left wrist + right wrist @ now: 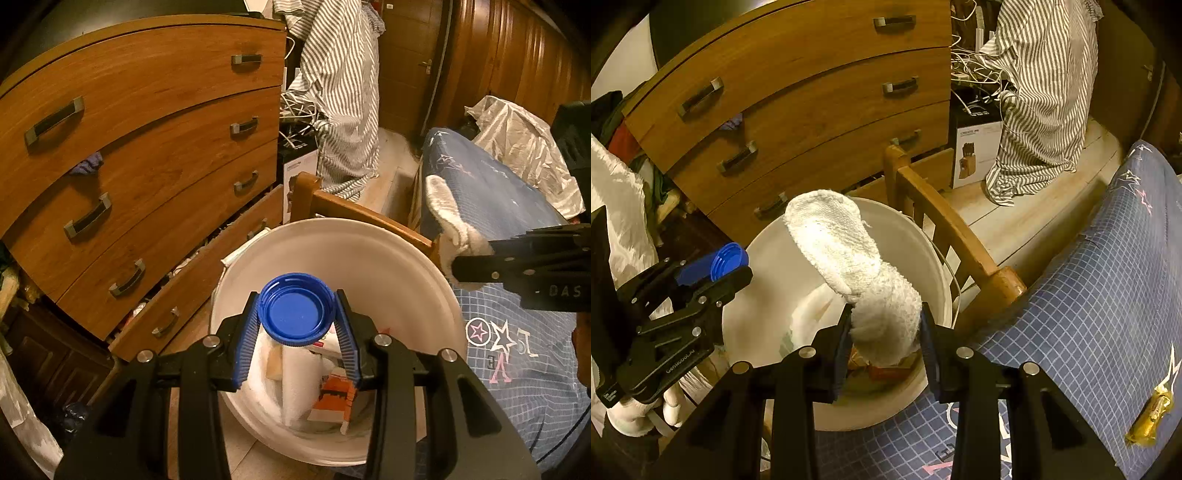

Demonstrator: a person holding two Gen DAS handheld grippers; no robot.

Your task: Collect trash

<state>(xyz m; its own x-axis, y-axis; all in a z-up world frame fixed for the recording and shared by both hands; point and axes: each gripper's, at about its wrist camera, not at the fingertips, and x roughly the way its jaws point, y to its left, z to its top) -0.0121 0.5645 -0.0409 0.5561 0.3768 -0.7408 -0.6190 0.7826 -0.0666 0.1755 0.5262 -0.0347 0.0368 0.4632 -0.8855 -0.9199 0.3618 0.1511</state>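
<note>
A white bucket [388, 258] holding paper and packaging trash stands on the floor beside the bed; it also shows in the right wrist view [768, 280]. My left gripper [297, 314] is shut on a blue plastic lid [295, 306] and holds it over the bucket's opening; the lid also shows in the right wrist view [729, 260]. My right gripper [884, 325] is shut on a white sock [846, 243] and holds it over the bucket. The sock [448, 218] also shows at the right of the left wrist view. A golden wrapper [1150, 417] lies on the bedspread.
A wooden chest of drawers [147, 147] stands behind the bucket, its bottom drawer open. A wooden bed frame [945, 221] runs beside the bucket. A blue checked bedspread [1089, 314] is to the right. A striped cloth [340, 92] hangs at the back.
</note>
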